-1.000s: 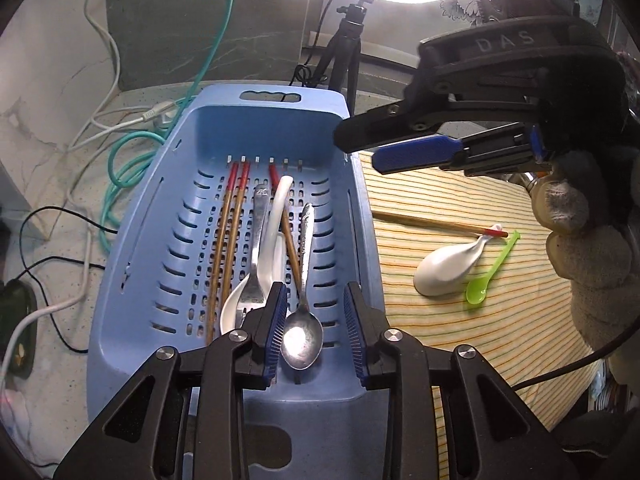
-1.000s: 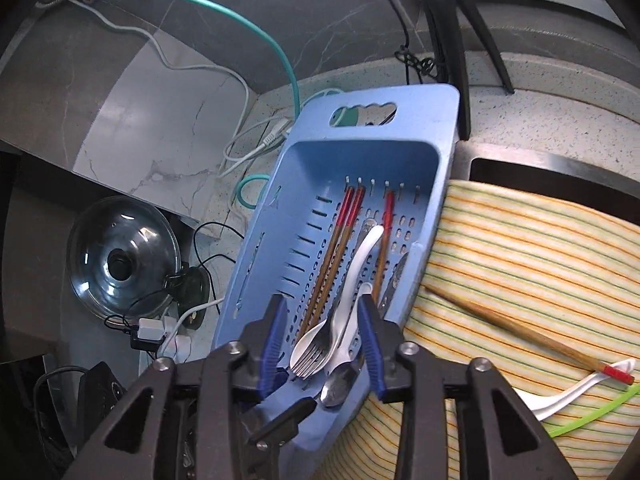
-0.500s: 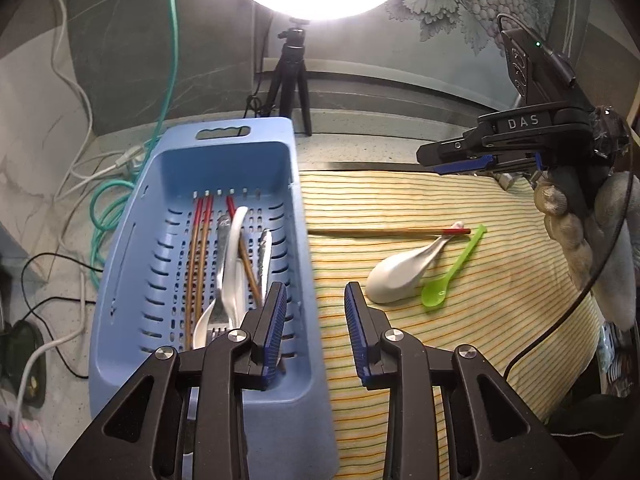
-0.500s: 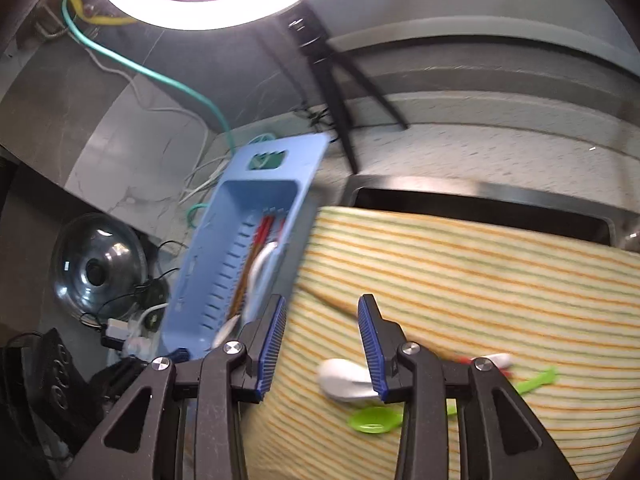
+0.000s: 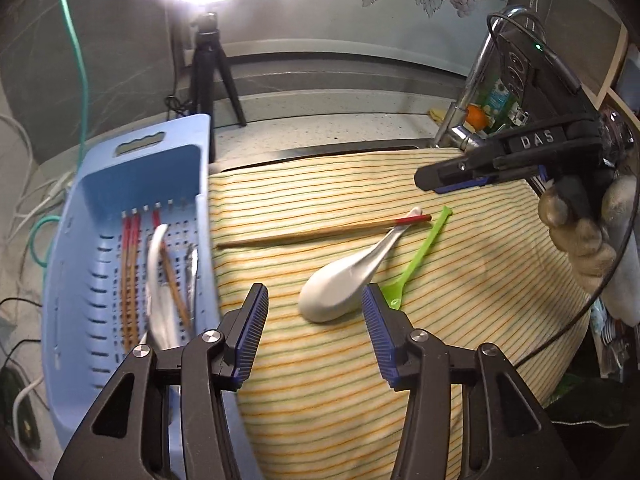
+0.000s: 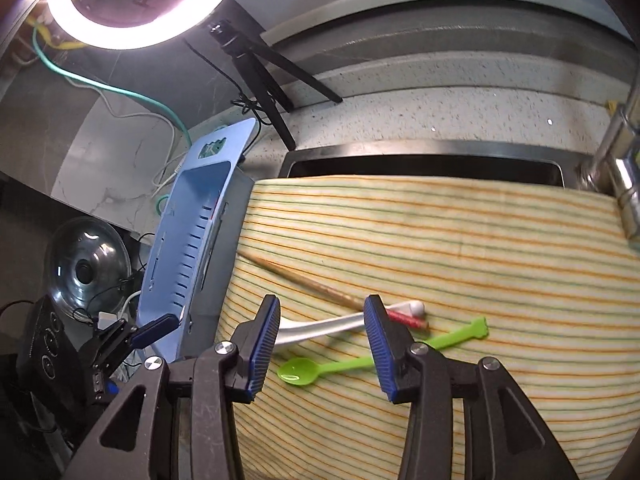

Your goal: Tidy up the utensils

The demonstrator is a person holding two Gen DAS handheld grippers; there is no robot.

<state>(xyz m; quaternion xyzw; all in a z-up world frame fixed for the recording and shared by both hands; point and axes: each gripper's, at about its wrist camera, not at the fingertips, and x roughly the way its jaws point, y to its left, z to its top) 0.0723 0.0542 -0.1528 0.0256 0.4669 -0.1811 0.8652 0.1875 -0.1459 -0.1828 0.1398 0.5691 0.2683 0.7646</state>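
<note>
A blue slotted basket (image 5: 100,184) at the left holds red-tipped chopsticks (image 5: 129,264), a white spoon (image 5: 158,280) and metal cutlery. On the striped cloth (image 5: 360,400) lie a white ceramic spoon (image 5: 344,280), a green plastic spoon (image 5: 420,256) and a red-tipped chopstick (image 5: 320,232). My left gripper (image 5: 314,320) is open and empty, its jaws just in front of the white spoon's bowl. My right gripper (image 6: 320,332) is open and empty above the white spoon (image 6: 320,326), green spoon (image 6: 360,362) and chopstick (image 6: 304,284); it also shows in the left wrist view (image 5: 452,182).
A ring light on a black tripod (image 5: 212,68) stands behind the basket. A sink edge (image 6: 424,156) and a chrome tap (image 6: 616,148) are behind the cloth. Cables (image 5: 76,56) and a glass pot lid (image 6: 86,264) lie left of the basket (image 6: 192,232).
Both grippers have moved right, away from the basket and over the striped cloth. The metal spoon seen between the left jaws a second ago now lies in the basket.
</note>
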